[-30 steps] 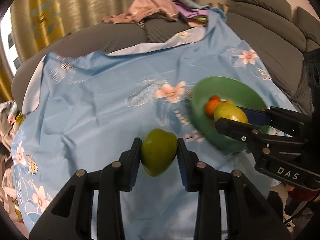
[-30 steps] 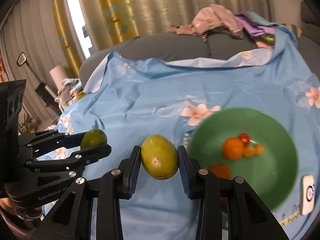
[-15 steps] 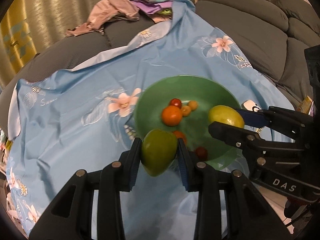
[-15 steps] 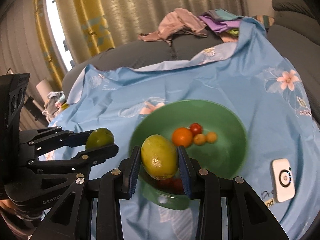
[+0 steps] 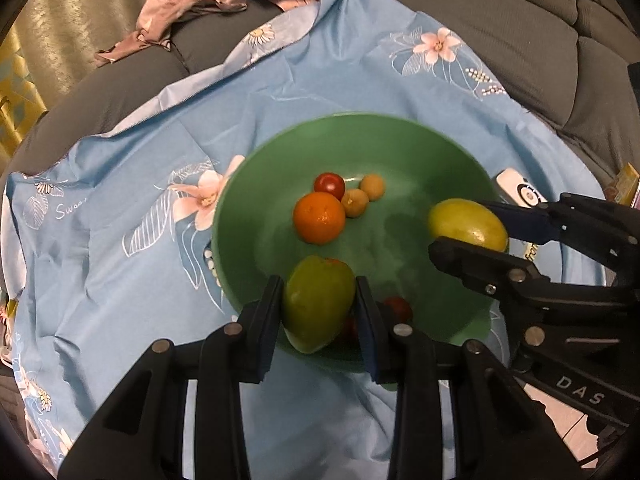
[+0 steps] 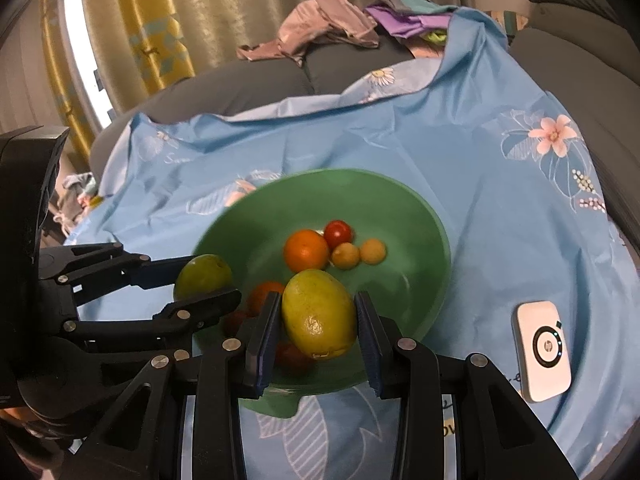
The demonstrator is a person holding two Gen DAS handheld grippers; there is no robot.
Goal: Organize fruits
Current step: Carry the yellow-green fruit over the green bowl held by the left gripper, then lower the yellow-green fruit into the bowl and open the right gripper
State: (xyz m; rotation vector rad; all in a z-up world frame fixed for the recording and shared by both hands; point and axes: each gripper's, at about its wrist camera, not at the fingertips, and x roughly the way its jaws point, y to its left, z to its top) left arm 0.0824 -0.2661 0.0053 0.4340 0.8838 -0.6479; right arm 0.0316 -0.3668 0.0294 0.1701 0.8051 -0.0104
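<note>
Bowl [image 5: 460, 152], green, on a blue floral cloth [image 5: 120, 272] draped over a grey sofa [image 5: 520, 32]. Contents: one orange [image 5: 319, 218], one cherry tomato [image 5: 329, 185], two small yellow-brown round fruits [image 5: 356, 203], further red and orange fruit partly hidden behind the jaws. Left gripper [image 5: 318, 312]: jaws clamped on a green fruit [image 5: 318, 308] over the bowl's near rim. Right gripper [image 6: 318, 318]: jaws clamped on a yellow-green mango [image 6: 318, 314] over the bowl. White palm-sized device [image 6: 542, 350] with a ring mark on the cloth right of the bowl. Heaped clothes [image 6: 328, 32] on the sofa back. Lettering: "DAS" on the right gripper's body, "Swee…" printed on the cloth.
</note>
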